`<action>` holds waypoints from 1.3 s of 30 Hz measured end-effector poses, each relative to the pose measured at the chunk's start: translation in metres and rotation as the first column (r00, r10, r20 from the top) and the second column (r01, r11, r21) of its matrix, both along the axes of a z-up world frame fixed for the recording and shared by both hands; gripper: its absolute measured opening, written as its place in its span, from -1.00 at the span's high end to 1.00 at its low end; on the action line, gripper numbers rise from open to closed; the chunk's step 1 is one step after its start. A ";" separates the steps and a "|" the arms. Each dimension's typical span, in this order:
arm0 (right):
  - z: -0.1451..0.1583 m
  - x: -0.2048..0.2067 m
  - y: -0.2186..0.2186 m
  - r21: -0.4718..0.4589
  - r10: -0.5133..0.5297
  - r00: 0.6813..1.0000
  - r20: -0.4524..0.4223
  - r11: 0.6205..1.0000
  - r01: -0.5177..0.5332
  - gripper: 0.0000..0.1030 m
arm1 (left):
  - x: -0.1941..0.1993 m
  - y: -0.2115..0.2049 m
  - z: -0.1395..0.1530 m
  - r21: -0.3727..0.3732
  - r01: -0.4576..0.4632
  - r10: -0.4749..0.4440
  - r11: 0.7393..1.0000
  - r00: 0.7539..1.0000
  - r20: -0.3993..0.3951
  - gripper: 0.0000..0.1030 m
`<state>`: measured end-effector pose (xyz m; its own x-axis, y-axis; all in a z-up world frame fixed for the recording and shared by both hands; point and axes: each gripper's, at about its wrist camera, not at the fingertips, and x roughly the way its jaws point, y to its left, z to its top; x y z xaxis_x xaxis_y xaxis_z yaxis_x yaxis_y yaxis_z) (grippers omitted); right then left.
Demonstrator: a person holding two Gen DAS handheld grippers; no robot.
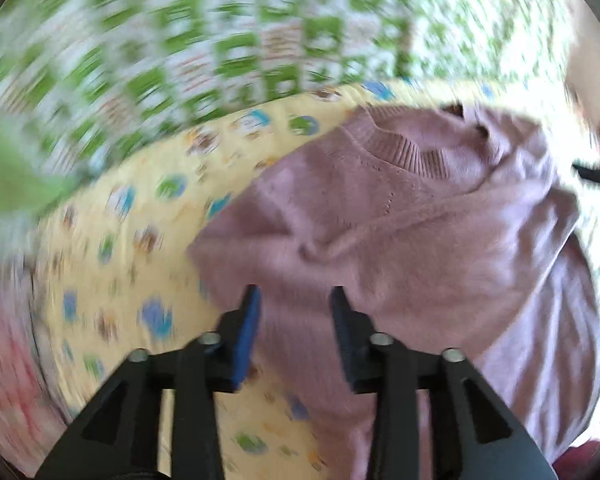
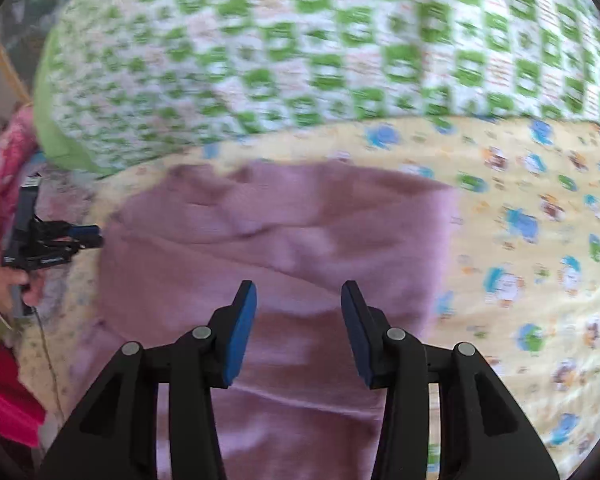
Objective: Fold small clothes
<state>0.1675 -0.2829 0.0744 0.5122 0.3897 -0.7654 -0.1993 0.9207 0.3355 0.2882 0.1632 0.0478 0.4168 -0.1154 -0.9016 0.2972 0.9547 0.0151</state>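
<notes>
A small mauve knit sweater (image 1: 400,240) lies on a yellow cartoon-print sheet (image 1: 132,272), its ribbed collar (image 1: 404,148) at the far side. My left gripper (image 1: 296,300) is open and empty, just above the sweater's near left edge. In the right wrist view the sweater (image 2: 284,232) lies partly folded and rumpled. My right gripper (image 2: 298,296) is open and empty over its middle. The left gripper also shows in the right wrist view (image 2: 80,236), at the sweater's left edge. Both views are blurred by motion.
A green and white checked quilt (image 2: 320,52) is bunched along the far side of the sheet (image 2: 540,240). Pink patterned fabric (image 2: 0,184) and red cloth (image 2: 4,392) lie at the left edge. A thin cable (image 2: 48,356) trails down there.
</notes>
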 end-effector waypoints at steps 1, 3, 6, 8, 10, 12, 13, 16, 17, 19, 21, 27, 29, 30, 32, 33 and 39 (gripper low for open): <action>0.000 0.001 0.011 0.015 0.024 1.000 -0.003 1.000 -0.024 0.12 | -0.012 0.006 0.002 -0.027 -0.034 0.034 0.999 0.999 0.000 0.06; -0.001 0.005 0.038 0.054 0.083 0.996 -0.009 0.995 -0.083 0.12 | -0.042 0.003 0.000 -0.078 -0.115 0.115 0.990 0.993 -0.005 0.05; -0.003 0.011 0.081 0.067 0.164 0.986 -0.013 0.984 -0.163 0.12 | -0.078 0.006 -0.011 -0.140 -0.219 0.217 0.966 0.976 -0.034 -0.05; -0.007 0.022 0.116 0.084 0.226 0.974 -0.020 0.971 -0.224 0.12 | -0.103 0.011 -0.021 -0.153 -0.278 0.272 0.948 0.961 -0.060 -0.06; -0.012 0.032 0.149 0.103 0.281 0.960 -0.022 0.955 -0.277 0.12 | -0.117 0.005 -0.036 -0.153 -0.308 0.300 0.939 0.951 -0.074 -0.06; -0.013 0.042 0.180 0.114 0.326 0.945 -0.023 0.940 -0.321 0.12 | -0.134 0.000 -0.049 -0.151 -0.327 0.317 0.933 0.944 -0.088 -0.07; -0.013 0.048 0.196 0.117 0.346 0.938 -0.022 0.933 -0.341 0.12 | -0.135 -0.005 -0.055 -0.141 -0.335 0.326 0.931 0.941 -0.087 -0.07; -0.017 0.071 0.247 0.141 0.394 0.919 -0.018 0.911 -0.388 0.12 | -0.140 -0.013 -0.070 -0.108 -0.374 0.368 0.921 0.927 -0.066 -0.07; -0.019 0.078 0.262 0.139 0.407 0.913 -0.016 0.905 -0.401 0.12 | -0.140 -0.014 -0.074 -0.099 -0.390 0.385 0.916 0.921 -0.061 -0.07; -0.025 0.090 0.282 0.112 0.417 0.909 -0.025 0.904 -0.412 0.11 | -0.138 -0.011 -0.083 -0.068 -0.451 0.449 0.890 0.892 -0.048 -0.05; -0.036 0.103 0.301 0.079 0.416 0.909 -0.033 0.908 -0.412 0.11 | -0.133 -0.007 -0.094 -0.070 -0.505 0.501 0.861 0.863 -0.068 0.00; -0.064 0.119 0.340 0.028 0.501 0.863 -0.068 0.865 -0.500 0.87 | -0.140 0.025 -0.102 -0.208 -0.614 0.600 0.761 0.789 -0.133 0.20; -0.057 0.123 0.343 0.050 0.489 0.872 -0.030 0.872 -0.488 0.87 | -0.142 0.028 -0.102 -0.216 -0.615 0.602 0.759 0.788 -0.129 0.28; -0.054 0.127 0.343 0.074 0.461 0.887 -0.021 0.886 -0.458 0.87 | -0.143 0.029 -0.103 -0.216 -0.619 0.606 0.756 0.785 -0.129 0.33; -0.061 0.137 0.344 0.072 0.404 0.914 -0.044 0.914 -0.400 0.87 | -0.147 0.032 -0.104 -0.225 -0.634 0.621 0.740 0.772 -0.135 0.34; -0.067 0.139 0.346 0.059 0.393 0.917 -0.067 0.919 -0.390 0.86 | -0.148 0.033 -0.104 -0.230 -0.637 0.624 0.735 0.769 -0.138 0.34; -0.048 0.120 0.302 0.143 0.313 0.948 -0.061 0.943 -0.302 0.26 | -0.153 0.040 -0.094 -0.234 -0.625 0.609 0.745 0.780 -0.147 0.28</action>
